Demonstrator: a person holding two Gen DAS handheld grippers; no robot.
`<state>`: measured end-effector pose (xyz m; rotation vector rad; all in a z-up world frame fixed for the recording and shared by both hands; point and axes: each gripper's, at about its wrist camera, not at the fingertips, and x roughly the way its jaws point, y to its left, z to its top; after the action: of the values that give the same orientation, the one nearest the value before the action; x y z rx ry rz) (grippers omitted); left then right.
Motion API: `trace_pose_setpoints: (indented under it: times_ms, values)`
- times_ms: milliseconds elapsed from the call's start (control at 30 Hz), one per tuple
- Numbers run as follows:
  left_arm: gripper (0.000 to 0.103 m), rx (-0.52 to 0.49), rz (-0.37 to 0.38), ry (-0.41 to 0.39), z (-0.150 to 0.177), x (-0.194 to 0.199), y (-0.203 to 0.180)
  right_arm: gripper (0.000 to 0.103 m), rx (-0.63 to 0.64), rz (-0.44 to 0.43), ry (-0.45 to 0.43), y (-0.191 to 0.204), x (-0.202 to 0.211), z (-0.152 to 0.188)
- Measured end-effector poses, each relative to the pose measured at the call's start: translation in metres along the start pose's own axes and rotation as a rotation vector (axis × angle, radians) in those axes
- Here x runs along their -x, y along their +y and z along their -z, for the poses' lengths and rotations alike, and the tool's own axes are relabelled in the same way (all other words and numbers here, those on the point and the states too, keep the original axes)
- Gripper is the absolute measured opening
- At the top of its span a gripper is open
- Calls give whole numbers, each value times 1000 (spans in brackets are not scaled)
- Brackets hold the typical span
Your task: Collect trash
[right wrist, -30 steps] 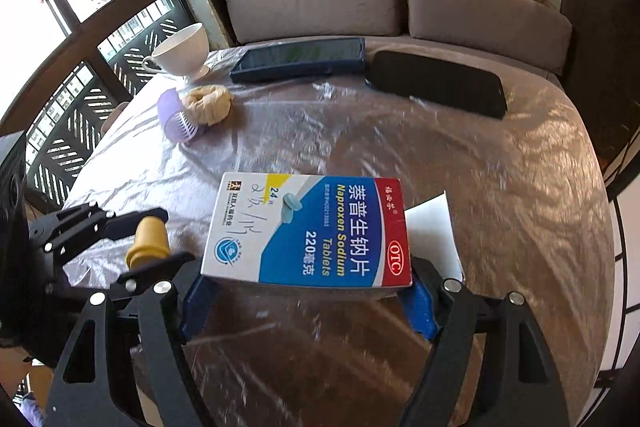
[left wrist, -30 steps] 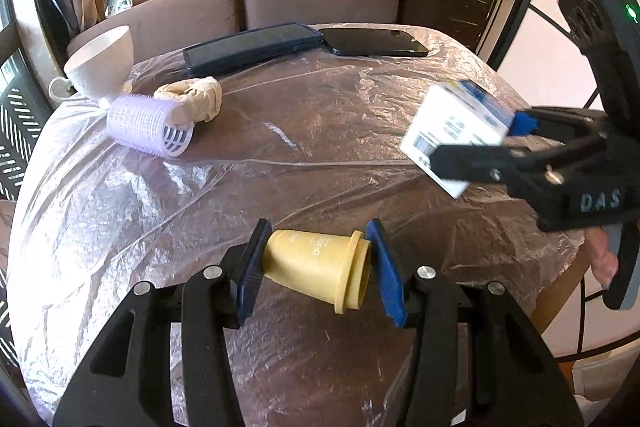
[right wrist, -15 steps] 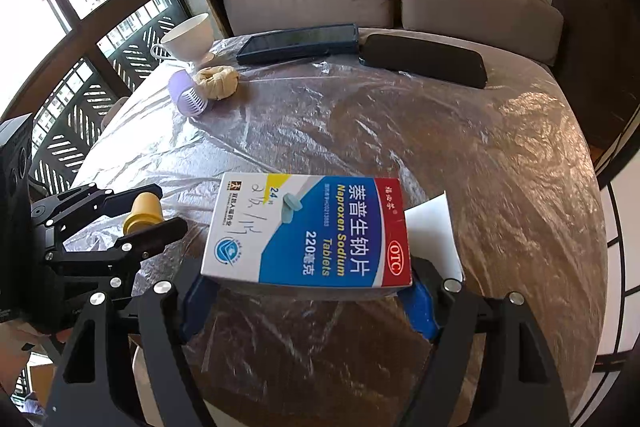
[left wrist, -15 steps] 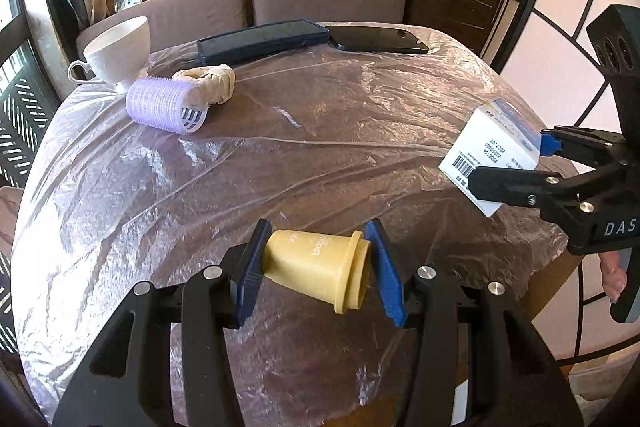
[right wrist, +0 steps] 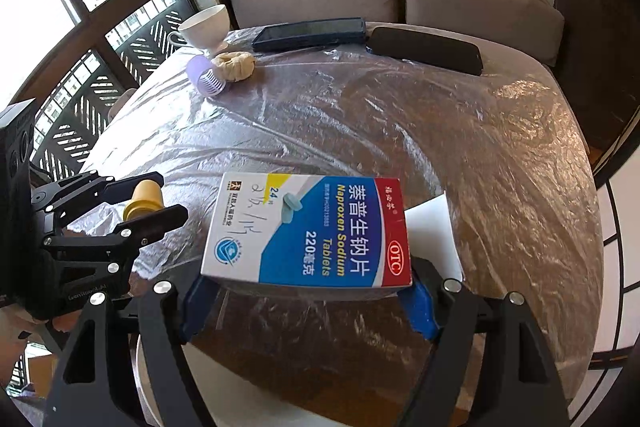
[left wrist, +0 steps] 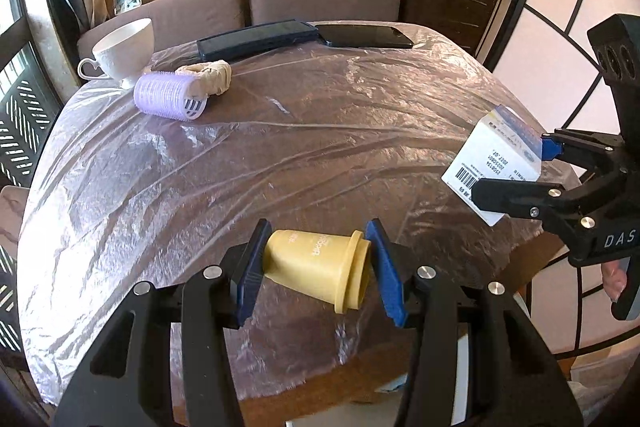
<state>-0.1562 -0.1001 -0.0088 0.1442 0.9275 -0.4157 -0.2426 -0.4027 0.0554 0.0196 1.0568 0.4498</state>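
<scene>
My left gripper (left wrist: 316, 267) is shut on a small yellow plastic cup (left wrist: 320, 267), held sideways over the near edge of the plastic-covered table (left wrist: 300, 155). It also shows in the right wrist view (right wrist: 142, 197). My right gripper (right wrist: 308, 293) is shut on a blue, white and red Naproxen tablet box (right wrist: 308, 231), held flat above the table's near edge. In the left wrist view the box (left wrist: 496, 167) and right gripper (left wrist: 516, 175) are at the far right.
At the table's far side lie a purple hair roller (left wrist: 170, 97), a beige rolled cloth (left wrist: 208, 79), a white cup (left wrist: 124, 51), a dark blue phone (left wrist: 260, 37) and a black phone (left wrist: 366, 37). A white paper (right wrist: 434, 231) lies under the box. Sofa behind.
Both grippers have pulled back from the table toward its near edge, still holding the cup and the box. The right gripper has drifted further right in the left view.
</scene>
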Motion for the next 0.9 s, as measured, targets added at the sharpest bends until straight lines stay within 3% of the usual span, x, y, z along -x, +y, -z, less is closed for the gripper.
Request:
trace_pose_setpoints:
  times_ms: [900]
  values:
    - [51, -28, 67, 33, 41, 36, -21, 76, 82, -93, 39, 28, 35, 53]
